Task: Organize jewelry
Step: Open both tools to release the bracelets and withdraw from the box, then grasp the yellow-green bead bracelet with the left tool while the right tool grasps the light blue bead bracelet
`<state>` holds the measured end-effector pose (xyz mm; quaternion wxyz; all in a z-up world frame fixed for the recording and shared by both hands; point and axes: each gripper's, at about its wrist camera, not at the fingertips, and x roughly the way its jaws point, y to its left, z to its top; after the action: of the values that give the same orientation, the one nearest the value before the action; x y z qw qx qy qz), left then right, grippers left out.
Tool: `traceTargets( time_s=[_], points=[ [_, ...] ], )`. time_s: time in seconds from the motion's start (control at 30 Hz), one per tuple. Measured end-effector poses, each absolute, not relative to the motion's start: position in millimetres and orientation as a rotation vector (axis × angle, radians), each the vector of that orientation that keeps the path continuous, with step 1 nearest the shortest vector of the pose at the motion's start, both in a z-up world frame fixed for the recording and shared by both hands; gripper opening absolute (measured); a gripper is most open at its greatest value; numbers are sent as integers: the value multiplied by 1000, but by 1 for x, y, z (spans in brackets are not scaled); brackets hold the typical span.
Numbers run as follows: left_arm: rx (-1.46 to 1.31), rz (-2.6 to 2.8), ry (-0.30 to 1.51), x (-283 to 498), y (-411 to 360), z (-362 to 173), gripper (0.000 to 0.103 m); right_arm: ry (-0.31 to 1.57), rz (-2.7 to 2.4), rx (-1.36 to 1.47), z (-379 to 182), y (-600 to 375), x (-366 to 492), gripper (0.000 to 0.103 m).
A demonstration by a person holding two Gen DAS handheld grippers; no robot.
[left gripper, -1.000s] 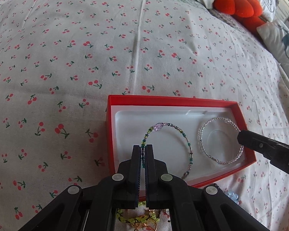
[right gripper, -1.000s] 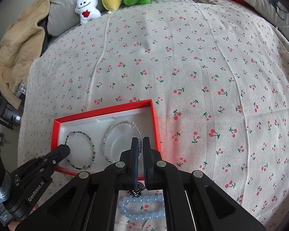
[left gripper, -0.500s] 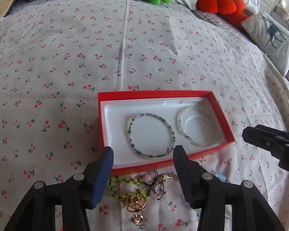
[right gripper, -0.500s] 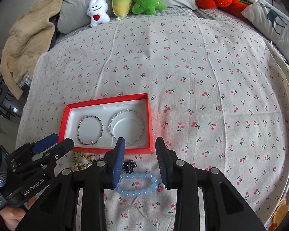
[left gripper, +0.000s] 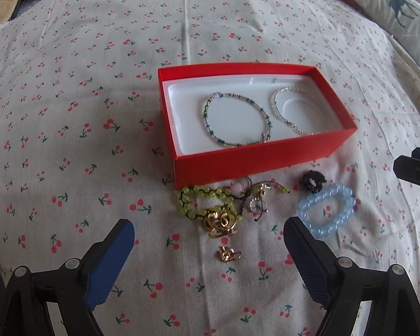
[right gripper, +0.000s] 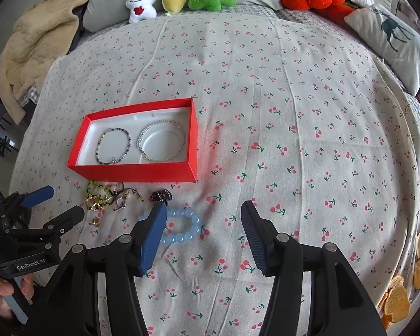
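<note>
"GenRobot.AI" printed white on left claw (right gripper: pixel 51 205) body, right wrist view.

left gripper (left gripper: pixel 209 242): black frame, silver screws | blue-padded jaws | white GenRobot.AI lettering

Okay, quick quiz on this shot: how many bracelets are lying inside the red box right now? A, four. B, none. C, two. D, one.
C: inside the red box, the green multicolour beaded bracelet and the clear beaded bracelet lie side by side on the white insert; the pale blue bead bracelet and the rest lie outside on the cloth.
</note>
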<state>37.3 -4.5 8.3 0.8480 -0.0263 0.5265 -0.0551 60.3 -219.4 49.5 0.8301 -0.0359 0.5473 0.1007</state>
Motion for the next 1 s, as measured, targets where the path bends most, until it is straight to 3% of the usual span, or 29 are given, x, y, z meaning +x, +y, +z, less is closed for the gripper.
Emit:
traceTargets(
  time_s=[0.67, 1.0],
  points=[
    [15, -163, 1191, 2, 0, -34, 92, 1275, 218, -299, 2, -208, 19, 62],
    [-8, -180, 1153, 8, 8, -35, 92, 1350, 199, -221, -21, -215, 28, 62]
  ],
)
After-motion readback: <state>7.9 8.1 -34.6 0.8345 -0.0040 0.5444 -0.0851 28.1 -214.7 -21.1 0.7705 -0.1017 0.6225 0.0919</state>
